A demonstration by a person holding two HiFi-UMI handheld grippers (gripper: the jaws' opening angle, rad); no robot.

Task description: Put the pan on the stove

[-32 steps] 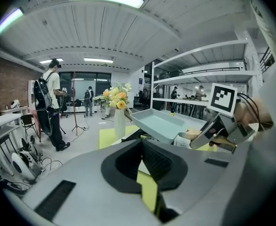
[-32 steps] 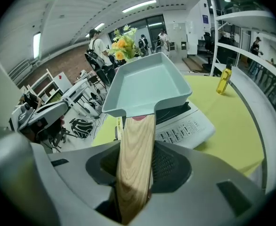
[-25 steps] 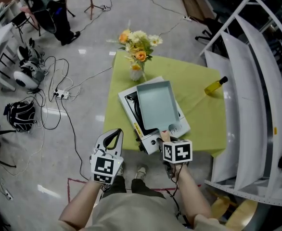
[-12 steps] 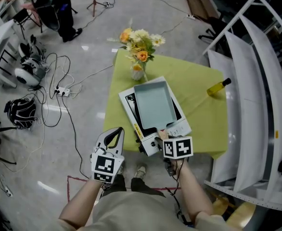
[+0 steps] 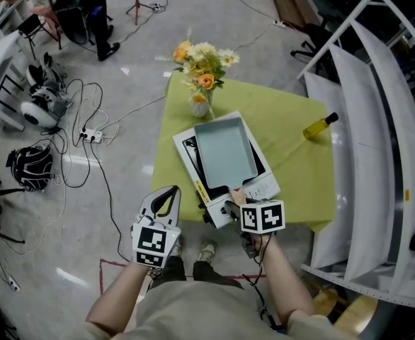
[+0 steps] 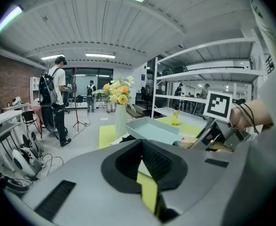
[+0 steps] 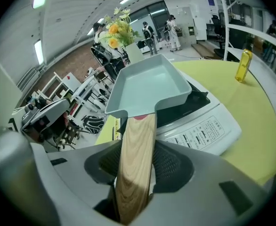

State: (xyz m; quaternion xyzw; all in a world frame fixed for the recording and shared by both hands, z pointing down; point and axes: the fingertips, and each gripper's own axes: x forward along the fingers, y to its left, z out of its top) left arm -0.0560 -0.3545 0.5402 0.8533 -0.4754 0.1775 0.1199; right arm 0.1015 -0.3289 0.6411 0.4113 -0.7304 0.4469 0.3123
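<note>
Right gripper [image 7: 137, 173] pinches pan [image 5: 225, 152] handle | pan stretches straight ahead over stove [image 5: 265, 187], handle at stove's near edge | left gripper [image 5: 165, 198] pressed together, left of stove

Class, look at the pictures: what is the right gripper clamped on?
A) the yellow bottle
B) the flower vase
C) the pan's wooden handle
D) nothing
C: in the right gripper view, the right gripper has its jaws shut on the wooden handle of the pan.
</note>
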